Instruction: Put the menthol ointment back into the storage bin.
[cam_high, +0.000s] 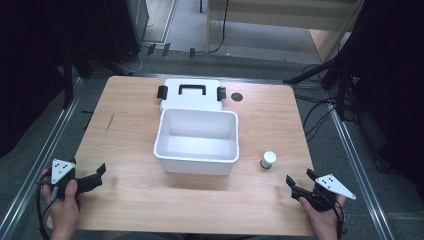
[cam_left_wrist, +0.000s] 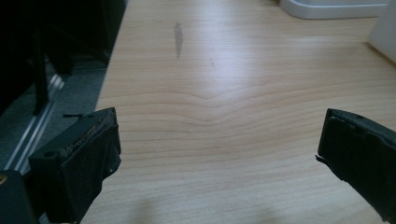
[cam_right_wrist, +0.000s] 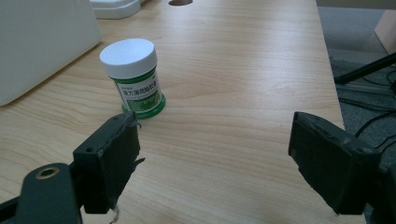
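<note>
both grippers gaping, empty: left gripper (cam_high: 95, 176) well left of the white bin (cam_high: 196, 141), right gripper (cam_high: 300, 186) near the small jar (cam_high: 268, 159) beside the bin; a clumsy approach could topple that jar.

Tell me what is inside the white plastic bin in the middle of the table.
The open white rectangular plastic bin looks empty in the high view: bare white floor and inner walls show. The near wall's rim hides a thin strip of floor just behind it, so that strip cannot be checked.
</note>
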